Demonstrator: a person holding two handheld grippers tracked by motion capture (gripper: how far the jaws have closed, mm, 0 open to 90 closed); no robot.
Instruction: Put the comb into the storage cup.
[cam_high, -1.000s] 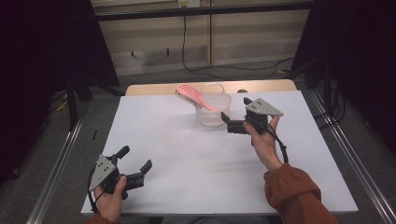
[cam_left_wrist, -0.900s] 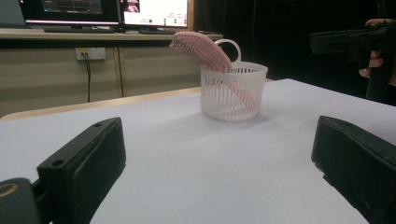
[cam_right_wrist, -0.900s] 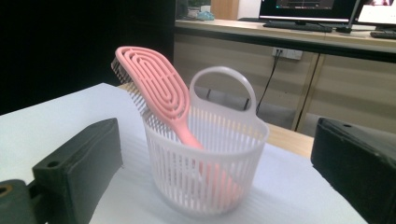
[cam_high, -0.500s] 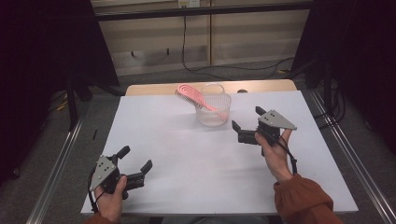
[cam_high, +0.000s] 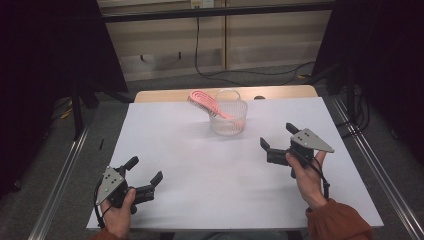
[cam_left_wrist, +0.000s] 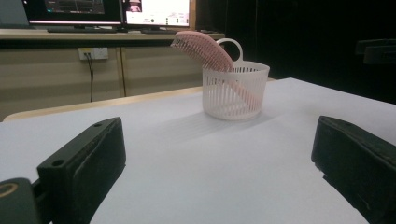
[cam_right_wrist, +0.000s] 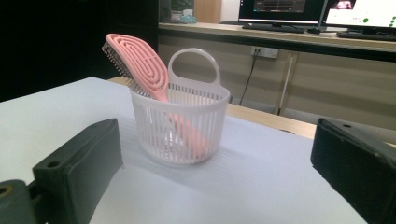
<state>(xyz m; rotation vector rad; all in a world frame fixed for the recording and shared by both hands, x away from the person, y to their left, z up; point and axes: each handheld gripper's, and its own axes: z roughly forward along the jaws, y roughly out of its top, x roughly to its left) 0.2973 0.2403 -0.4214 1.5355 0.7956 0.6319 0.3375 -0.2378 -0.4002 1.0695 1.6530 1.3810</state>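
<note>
Overhead, high view: slatted translucent basket (cam_high: 228, 118) near the table's (cam_high: 200, 165) far edge, ribbed pink hairbrush (cam_high: 207, 103) leaning inside
Left gripper view: left gripper (cam_left_wrist: 219, 158) spread wide, empty, near front-left corner
Right gripper view: right gripper (cam_right_wrist: 219, 158) spread wide, empty, facing the basket
</note>
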